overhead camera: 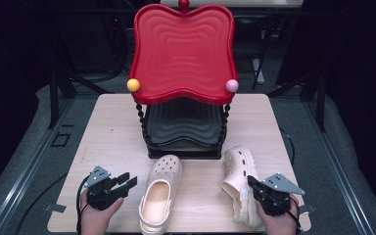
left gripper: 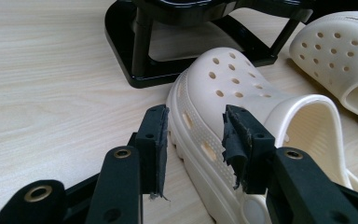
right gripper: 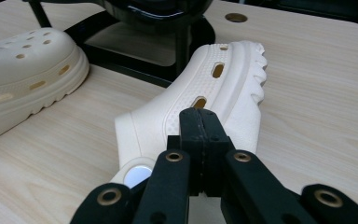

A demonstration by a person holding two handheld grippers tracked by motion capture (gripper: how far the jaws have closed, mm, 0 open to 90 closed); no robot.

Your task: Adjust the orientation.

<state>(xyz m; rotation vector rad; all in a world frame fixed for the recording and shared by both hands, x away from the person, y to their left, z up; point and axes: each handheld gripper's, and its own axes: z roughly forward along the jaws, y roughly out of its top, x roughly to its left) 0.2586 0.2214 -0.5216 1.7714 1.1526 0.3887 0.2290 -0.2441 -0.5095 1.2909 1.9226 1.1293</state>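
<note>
We see left tool [left gripper: 193,140] with jaws apart, framing side wall of upright clog [overhead camera: 160,191] mid-bench [overhead camera: 112,132]. Right tool [right gripper: 200,123] jaws together, empty, touching or just short of tipped clog [right gripper: 214,98] (lying on side). We advise closing left squarely on wall.

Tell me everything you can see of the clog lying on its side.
The side-lying clog is cream, of what looks like soft moulded foam, with round holes over the toe, oval vents along the side and a ridged sole. It lies on the table at the person's right, toe toward the black rack, sole facing right. A round rivet holds its heel strap. The right gripper, jaws shut, is at its heel end.
</note>
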